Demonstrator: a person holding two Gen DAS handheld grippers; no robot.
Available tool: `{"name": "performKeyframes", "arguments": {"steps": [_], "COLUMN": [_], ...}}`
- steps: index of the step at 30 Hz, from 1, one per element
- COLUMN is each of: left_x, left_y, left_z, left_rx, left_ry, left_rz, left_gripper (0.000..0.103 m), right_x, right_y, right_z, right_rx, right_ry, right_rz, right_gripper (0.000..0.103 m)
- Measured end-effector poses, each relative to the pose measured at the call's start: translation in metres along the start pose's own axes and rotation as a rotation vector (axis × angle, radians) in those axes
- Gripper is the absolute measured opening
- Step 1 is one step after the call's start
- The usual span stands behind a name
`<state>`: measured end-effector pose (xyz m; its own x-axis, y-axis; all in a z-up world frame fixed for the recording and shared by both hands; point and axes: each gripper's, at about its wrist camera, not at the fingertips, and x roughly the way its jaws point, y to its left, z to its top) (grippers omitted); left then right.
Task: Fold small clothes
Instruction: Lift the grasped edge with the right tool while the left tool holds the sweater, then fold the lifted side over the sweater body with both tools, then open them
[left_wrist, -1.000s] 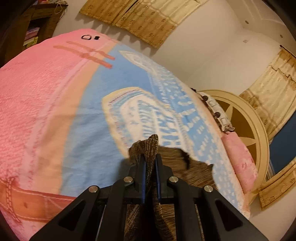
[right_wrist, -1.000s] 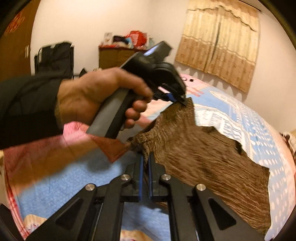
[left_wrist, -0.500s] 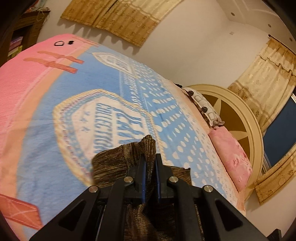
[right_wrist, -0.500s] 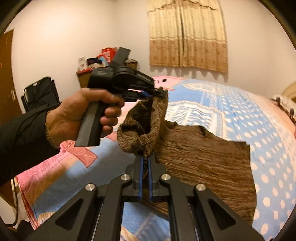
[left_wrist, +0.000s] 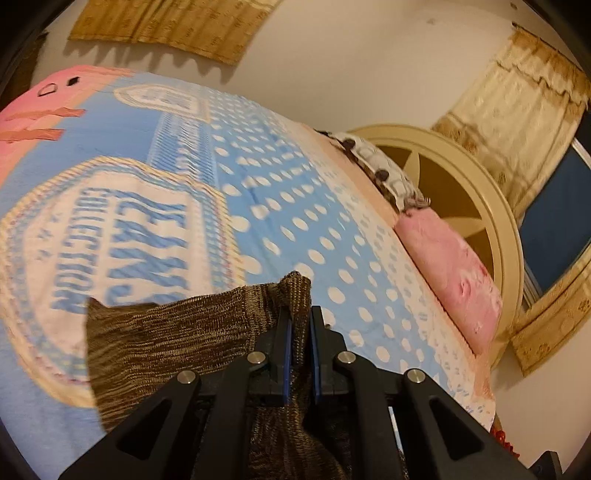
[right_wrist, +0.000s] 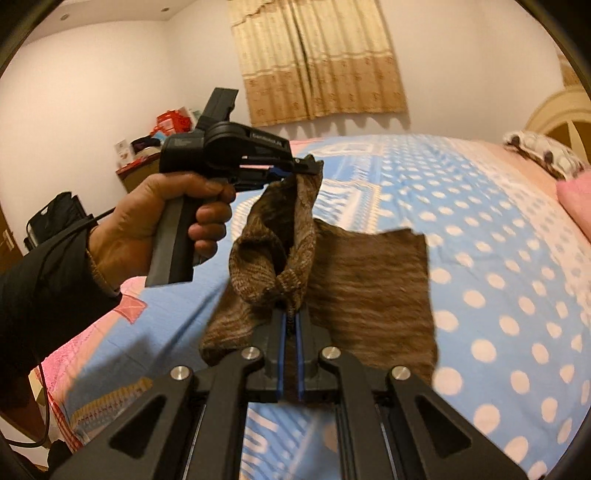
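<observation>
Both hand-held grippers carried brown knit (right_wrist: 369, 295) further across bedspread (right_wrist: 517, 258).

The brown knitted cloth (right_wrist: 369, 295) now lies folded over, further up the bed. Its lifted edge hangs bunched between both grippers.

Bed covered by a blue bedspread (left_wrist: 122, 122) with white dots and a pale printed panel (lettering partly legible); pink pillow (left_wrist: 452, 273) and a spotted pillow (left_wrist: 380, 177) lie against the cream round headboard (left_wrist: 480, 192); beige curtains (right_wrist: 317, 59) hang on the wall; cluttered wooden cabinet (right_wrist: 136, 173) stands in the corner.
</observation>
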<state>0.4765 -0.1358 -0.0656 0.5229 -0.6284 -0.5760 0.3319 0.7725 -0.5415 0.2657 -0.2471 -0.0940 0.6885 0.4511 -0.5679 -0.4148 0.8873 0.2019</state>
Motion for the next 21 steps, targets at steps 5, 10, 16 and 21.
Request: {"name": "performKeyframes", "arguments": {"steps": [5,10,16,21], "left_x": [0.040,0.072,0.079,0.057], "left_y": [-0.015,-0.030,-0.056,-0.082], "left_z": [-0.013,-0.032,-0.040,-0.042], "left_rx": [0.035,0.105,0.234,0.364], "left_ry": [0.063,0.112,0.124,0.098], "left_rz": [0.009,0.047,0.092,0.116], "left_gripper": [0.008,0.008,0.009,0.014], "right_x": [-0.007,-0.007,-0.004,-0.007], "right_y": [-0.033,-0.058,-0.083,-0.095], "right_z": [-0.014,-0.034,-0.054,-0.064], "right_rx": [0.098,0.182,0.268,0.314], "right_ry": [0.023,0.065,0.105,0.115], "right_rz": [-0.014,-0.018,-0.032,-0.038], "right_gripper": [0.006,0.006,0.006,0.009]}}
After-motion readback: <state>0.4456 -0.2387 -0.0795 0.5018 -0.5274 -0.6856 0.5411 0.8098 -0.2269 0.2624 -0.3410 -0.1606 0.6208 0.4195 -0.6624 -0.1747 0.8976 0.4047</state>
